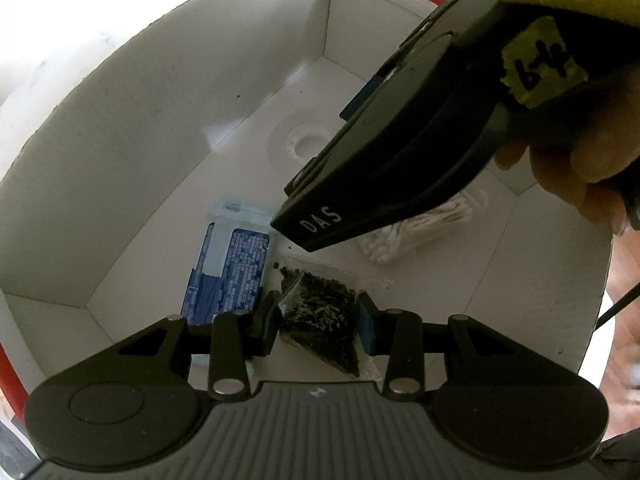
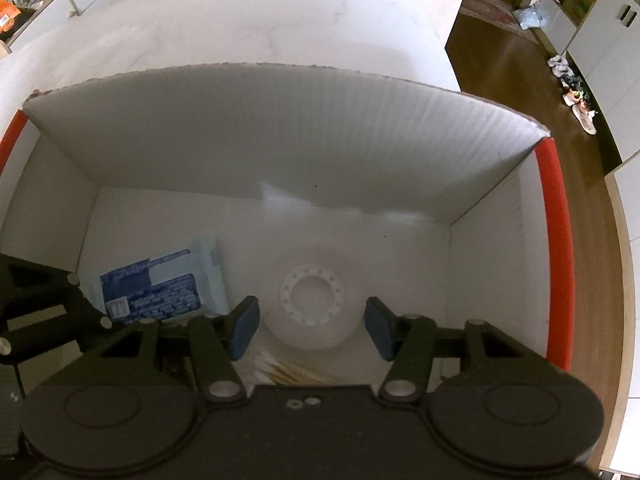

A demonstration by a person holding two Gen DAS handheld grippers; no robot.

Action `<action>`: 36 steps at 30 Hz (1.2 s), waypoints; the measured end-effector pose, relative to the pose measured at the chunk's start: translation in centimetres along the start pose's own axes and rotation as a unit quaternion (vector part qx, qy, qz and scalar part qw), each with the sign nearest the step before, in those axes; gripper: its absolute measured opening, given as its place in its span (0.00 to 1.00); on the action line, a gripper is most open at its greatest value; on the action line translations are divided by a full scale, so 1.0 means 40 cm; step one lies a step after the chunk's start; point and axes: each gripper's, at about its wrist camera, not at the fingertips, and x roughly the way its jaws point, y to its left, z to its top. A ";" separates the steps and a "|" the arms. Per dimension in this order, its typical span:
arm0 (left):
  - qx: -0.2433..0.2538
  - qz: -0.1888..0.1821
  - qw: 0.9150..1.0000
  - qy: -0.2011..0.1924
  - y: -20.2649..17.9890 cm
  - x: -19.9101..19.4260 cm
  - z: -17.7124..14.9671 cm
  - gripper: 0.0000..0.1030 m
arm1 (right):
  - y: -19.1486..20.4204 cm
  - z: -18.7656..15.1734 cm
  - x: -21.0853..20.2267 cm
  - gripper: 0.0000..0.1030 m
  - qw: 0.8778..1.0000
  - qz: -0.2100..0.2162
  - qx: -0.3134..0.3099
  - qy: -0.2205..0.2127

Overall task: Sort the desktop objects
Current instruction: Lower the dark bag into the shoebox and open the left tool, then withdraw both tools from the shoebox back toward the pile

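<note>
- The left gripper (image 1: 318,322) points down into a white box (image 1: 132,128) with a red rim; its fingers (image 1: 267,326) are clamped on a clear bag (image 1: 320,320) of dark bits, one blue pad on each side of it.
- The bag hangs between the fingers, its lower part toward the camera, above the box floor.
- Just left of the left fingers lies a blue packet (image 1: 230,268) flat on the box floor.
- Beyond the fingers and to the right lies a bundle of cotton swabs (image 1: 416,228), partly hidden under the right gripper's black body.
- That body crosses the upper right of the left wrist view and blocks much of the far floor; a hand (image 1: 580,160) grips it.
- The right gripper (image 2: 312,328) also points down into the box; its fingers (image 2: 244,326) stand apart with nothing pressed between them.
- A white tape roll (image 2: 310,296) lies flat on the floor in the gap between the right fingers, below them; whether the pads touch it cannot be told.
- Left of the right fingers lies the packet; the swabs show just under the gripper's body, near the camera.
- The left gripper's linkage enters at the left edge of the right wrist view.
- The box's far wall stands beyond both grippers, and behind it the white counter (image 2: 240,24).
</note>
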 end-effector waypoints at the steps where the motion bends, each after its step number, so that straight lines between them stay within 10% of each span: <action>1: 0.001 0.000 1.000 0.000 0.000 0.000 0.000 0.37 | 0.000 0.001 0.000 0.56 1.000 0.000 0.001 0.000; 8: 0.007 -0.002 1.000 0.004 0.000 -0.003 0.001 0.41 | -0.005 -0.008 0.002 0.56 1.000 0.003 0.008 0.003; 13: 0.005 0.006 1.000 -0.004 0.002 -0.016 -0.005 0.62 | -0.021 -0.007 -0.019 0.62 1.000 0.004 0.020 -0.008; 36: -0.037 0.010 0.990 -0.139 -0.050 -0.163 -0.107 0.62 | -0.009 -0.061 -0.204 0.61 0.996 0.024 0.018 -0.086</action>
